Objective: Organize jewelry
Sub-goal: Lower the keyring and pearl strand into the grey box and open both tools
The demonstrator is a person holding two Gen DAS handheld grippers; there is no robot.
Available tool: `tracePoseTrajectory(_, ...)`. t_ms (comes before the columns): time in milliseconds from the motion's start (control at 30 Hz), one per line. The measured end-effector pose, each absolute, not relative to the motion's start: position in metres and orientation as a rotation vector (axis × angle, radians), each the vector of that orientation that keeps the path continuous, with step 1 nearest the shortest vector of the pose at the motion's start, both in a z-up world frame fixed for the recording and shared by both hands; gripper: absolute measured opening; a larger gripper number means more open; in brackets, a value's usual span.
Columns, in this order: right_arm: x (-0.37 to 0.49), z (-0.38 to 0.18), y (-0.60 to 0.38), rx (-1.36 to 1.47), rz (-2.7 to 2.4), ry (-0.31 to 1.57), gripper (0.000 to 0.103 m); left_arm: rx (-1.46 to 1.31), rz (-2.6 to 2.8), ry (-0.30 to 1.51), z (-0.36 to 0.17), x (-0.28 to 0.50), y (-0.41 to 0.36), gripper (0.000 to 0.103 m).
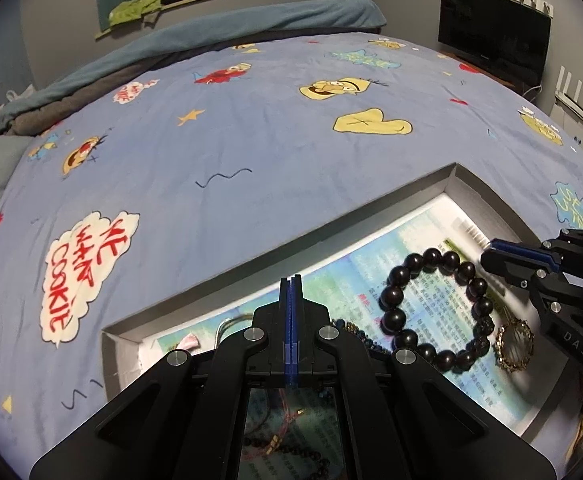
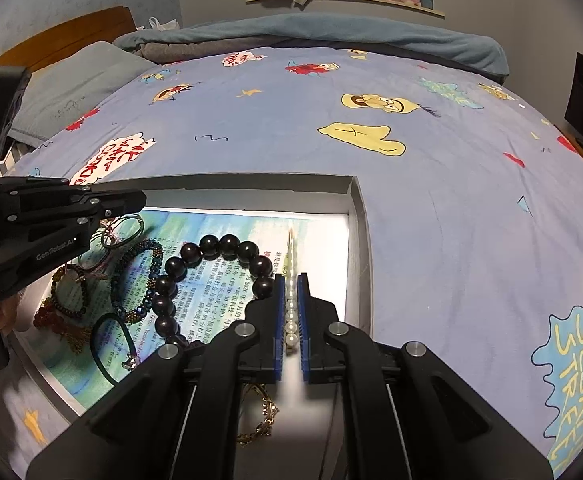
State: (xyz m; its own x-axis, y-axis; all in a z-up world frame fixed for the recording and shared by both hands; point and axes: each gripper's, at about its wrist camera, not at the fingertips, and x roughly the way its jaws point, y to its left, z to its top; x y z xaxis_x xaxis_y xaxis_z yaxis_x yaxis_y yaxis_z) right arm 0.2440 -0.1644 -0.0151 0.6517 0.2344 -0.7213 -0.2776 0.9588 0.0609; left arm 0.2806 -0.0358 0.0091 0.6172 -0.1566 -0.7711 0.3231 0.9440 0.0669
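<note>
A grey shallow box lined with a printed page lies on the bed. In it lie a big dark bead bracelet, a gold bracelet, a blue-green beaded bracelet and several smaller bracelets and cords at the left. My right gripper is shut on a white pearl strand held over the box's right side. My left gripper is shut and empty over the box's left part.
The box lies on a blue cartoon-print bedsheet. A folded teal blanket lies at the far edge, a pillow at the left. A dark screen stands at the right.
</note>
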Motion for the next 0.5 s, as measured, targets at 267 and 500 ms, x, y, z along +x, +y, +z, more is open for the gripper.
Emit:
tracePoseTrajectory(267,0.223,0.006,-0.167,-0.043,0.293,0.762,0.032,0.172,-0.248,0.875,0.020,0.259,-0.023,0.001)
tracePoseTrajectory(500,0.193,0.023,-0.165,-0.037,0.298,0.741,0.032,0.149,-0.228,0.850,0.037,0.215,-0.011,0.002)
